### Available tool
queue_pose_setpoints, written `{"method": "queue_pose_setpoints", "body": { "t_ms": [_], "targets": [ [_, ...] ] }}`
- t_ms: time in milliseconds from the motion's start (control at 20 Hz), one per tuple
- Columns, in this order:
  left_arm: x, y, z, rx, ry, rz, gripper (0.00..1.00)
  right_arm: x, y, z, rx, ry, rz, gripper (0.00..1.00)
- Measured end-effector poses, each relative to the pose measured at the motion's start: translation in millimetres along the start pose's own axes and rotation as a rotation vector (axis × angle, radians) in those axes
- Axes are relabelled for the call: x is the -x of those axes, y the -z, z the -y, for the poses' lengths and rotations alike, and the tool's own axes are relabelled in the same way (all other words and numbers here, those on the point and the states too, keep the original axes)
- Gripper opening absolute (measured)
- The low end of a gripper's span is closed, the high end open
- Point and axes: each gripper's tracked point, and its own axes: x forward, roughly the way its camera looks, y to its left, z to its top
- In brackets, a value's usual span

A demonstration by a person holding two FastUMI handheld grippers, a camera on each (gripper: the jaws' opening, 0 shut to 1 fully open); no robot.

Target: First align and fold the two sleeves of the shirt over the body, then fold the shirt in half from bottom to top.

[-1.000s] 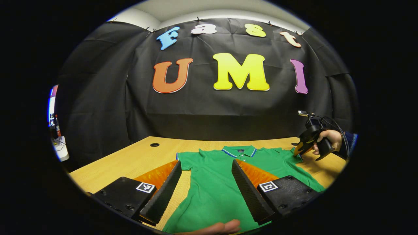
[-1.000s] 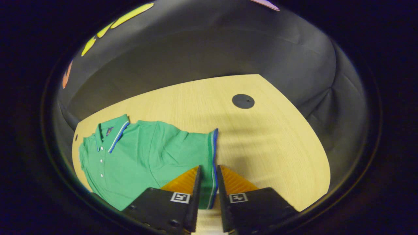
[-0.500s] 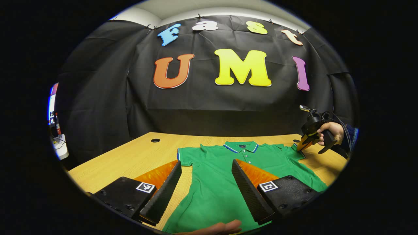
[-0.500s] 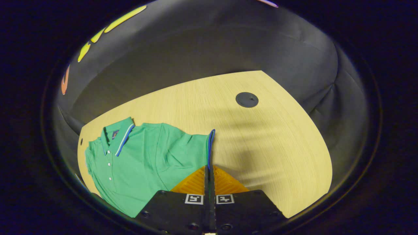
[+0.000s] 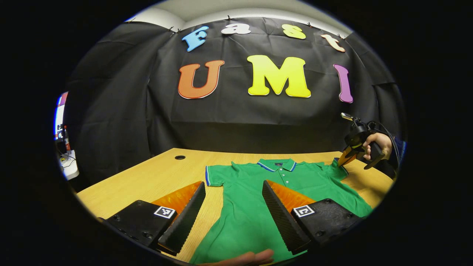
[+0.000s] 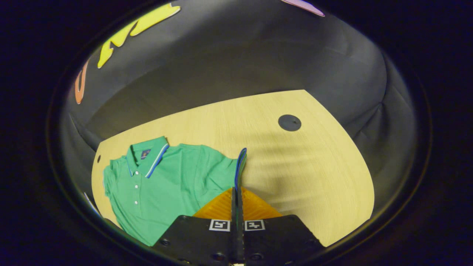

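A green polo shirt with a blue-trimmed collar lies face up on the wooden table. My left gripper hovers open over the shirt's lower left part, with nothing between its fingers. The shirt's left sleeve lies flat ahead of it. My right gripper is shut on the blue-edged cuff of the right sleeve, which stands raised off the table. In the left gripper view the right gripper, held by a hand, sits at the shirt's far right shoulder.
A dark round cable cap is set in the table beyond the right sleeve, and a small hole lies at the back left. Black cloth walls close the table's far sides. A fingertip shows at the near edge.
The right gripper went from nearly shut around the cuff to shut on it and lifted the sleeve edge slightly. The left gripper stayed open and drifted a little leftward.
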Motion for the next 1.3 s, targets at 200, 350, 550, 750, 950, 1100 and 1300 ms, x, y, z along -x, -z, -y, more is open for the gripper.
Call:
{"method": "queue_pose_setpoints", "body": {
  "t_ms": [200,350,550,750,950,1100,1300],
  "targets": [
    [3,-1,-5,0.004,-0.001,0.006,1.0,9,-1,-26,0.032,-0.03,0.009,0.0],
    [6,-1,-13,0.007,-0.01,0.014,1.0,14,3,-51,0.054,-0.063,0.006,0.0],
    [8,3,-29,0.004,-0.029,0.011,0.99,17,8,-84,0.102,-0.102,0.011,0.0],
    [10,4,-42,0.009,-0.04,0.01,0.99,21,12,-123,0.101,-0.145,0.005,0.0],
    [12,2,-52,0.012,-0.05,0.015,0.99,21,16,-159,0.116,-0.17,-0.008,0.0],
    [12,5,-59,0.019,-0.054,0.012,0.99,20,22,-188,0.105,-0.212,-0.028,0.0],
    [13,3,-64,0.019,-0.069,0.012,0.99,20,23,-193,0.12,-0.197,-0.022,0.0]
  ]
}}
